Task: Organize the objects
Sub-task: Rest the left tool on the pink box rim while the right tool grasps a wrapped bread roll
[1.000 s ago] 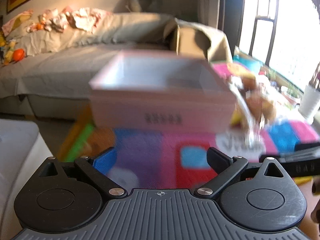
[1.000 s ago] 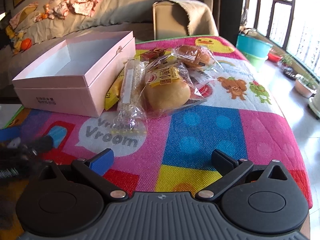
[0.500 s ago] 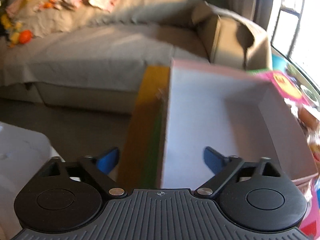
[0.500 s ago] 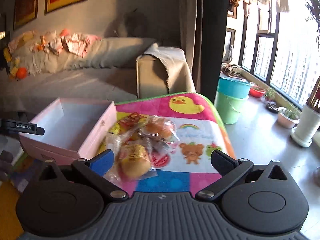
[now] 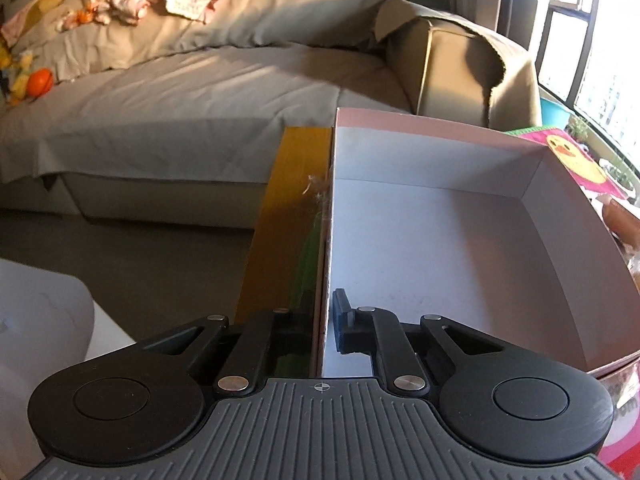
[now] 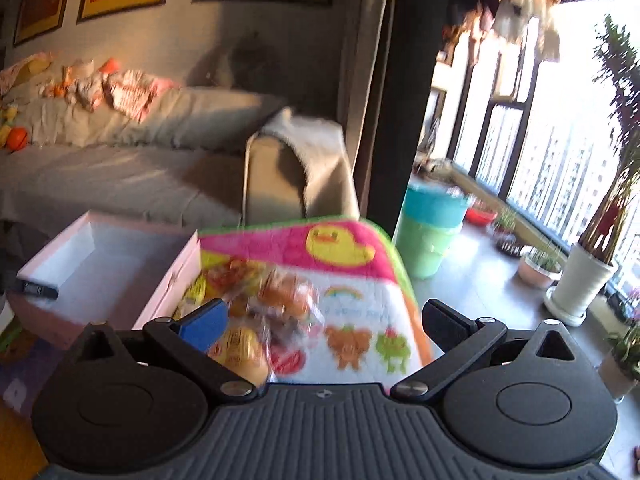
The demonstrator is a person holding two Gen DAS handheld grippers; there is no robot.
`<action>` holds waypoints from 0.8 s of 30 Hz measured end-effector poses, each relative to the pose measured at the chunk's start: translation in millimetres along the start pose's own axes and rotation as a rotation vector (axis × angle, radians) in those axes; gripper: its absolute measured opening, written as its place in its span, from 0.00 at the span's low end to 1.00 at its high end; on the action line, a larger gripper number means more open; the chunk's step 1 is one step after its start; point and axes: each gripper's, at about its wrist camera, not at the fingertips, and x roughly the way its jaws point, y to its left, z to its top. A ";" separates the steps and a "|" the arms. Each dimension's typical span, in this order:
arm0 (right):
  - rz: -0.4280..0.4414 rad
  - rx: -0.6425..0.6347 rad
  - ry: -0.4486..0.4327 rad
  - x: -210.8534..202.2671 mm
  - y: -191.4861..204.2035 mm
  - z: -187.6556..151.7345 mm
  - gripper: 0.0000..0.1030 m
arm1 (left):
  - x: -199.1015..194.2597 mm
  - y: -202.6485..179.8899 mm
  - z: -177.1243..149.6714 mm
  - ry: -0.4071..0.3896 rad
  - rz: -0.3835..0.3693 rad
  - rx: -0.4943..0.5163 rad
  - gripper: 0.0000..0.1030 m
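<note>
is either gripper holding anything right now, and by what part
The left gripper is clamped on the pink box, on its near side wall. The right gripper is open, holding nothing.

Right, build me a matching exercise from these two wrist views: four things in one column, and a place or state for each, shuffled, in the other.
Things
1. left gripper
2. right gripper
3. open pink cardboard box
4. stacked teal and green plastic buckets

Places or states
A. on the floor by the window
B. open, holding nothing
C. shut on the box's side wall
D. on the colourful mat, beside the wrapped snacks

Pairs: 1-C, 2-B, 3-D, 4-A
</note>
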 end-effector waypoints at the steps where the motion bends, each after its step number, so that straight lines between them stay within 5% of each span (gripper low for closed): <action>1: 0.004 0.011 -0.001 1.4 -0.9 1.9 1.00 | -0.6 -0.5 0.3 -0.001 0.001 0.003 0.11; 6: 0.087 0.043 0.085 24.1 -6.5 7.1 1.00 | -0.5 -0.9 0.6 -0.002 0.002 -0.004 0.11; 14: 0.074 0.031 0.143 52.1 -16.1 0.2 1.00 | -4.3 0.4 -3.0 -0.009 -0.020 0.024 0.11; 24: 0.165 0.022 0.198 90.8 -4.9 -10.8 1.00 | -15.5 -9.1 -2.5 -0.026 0.012 0.050 0.10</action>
